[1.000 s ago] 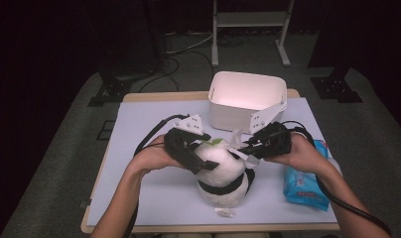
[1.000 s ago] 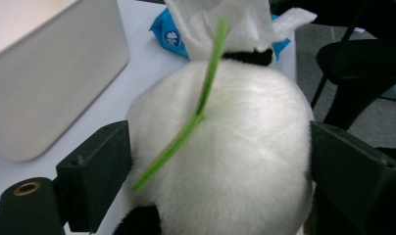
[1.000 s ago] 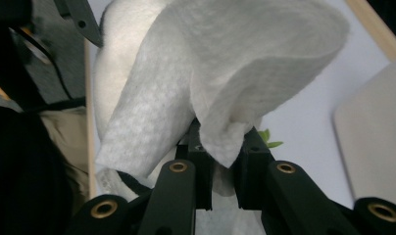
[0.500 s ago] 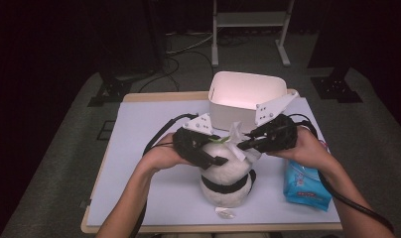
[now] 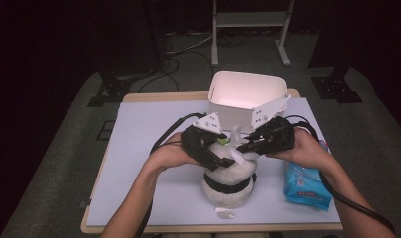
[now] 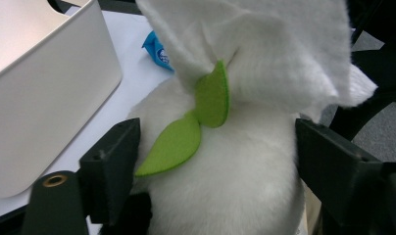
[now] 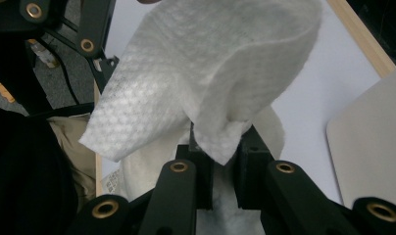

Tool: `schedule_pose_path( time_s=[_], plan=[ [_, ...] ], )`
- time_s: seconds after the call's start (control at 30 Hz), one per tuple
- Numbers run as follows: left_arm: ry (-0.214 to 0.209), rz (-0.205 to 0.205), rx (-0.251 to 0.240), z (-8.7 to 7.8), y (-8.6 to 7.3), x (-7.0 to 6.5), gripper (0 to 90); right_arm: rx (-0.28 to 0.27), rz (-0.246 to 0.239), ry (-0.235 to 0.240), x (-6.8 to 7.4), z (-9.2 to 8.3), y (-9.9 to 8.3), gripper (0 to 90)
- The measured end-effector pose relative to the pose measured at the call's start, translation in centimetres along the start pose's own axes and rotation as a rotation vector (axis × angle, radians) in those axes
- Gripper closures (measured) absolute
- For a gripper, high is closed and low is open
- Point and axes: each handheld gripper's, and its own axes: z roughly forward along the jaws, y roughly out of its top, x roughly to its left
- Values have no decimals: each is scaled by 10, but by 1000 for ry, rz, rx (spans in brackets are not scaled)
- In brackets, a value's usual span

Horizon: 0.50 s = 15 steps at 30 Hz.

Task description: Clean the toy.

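While the right gripper [image 7: 220, 161] pinches a white textured wipe [image 7: 206, 83] above the white plush toy [image 5: 228, 173] before the white plastic bin [image 5: 243, 94], the left gripper's [image 6: 210, 161] jaws, just reopened, straddle the toy's body, so wiping looks barely begun.

plush toy [image 5: 228, 181] stands before the bin [image 5: 243, 96], wipes pack [image 5: 306, 186] at its right.

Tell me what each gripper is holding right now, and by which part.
The right gripper pinches a white wipe by its lower corner. The left gripper straddles the white plush toy, jaws just opening; a firm hold cannot be told.
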Motion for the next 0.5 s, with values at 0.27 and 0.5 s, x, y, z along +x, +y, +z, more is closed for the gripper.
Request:
schedule_pose_path(
  time_s=[0.27,0.5],
  plan=[
    [3,-17,5,-4,-8,3,126,-3,12,-3,-1,-2,-10,800],
    [-21,-61,29,3,-27,9,107,-5,26,-11,-3,-7,-21,802]
  ],
)
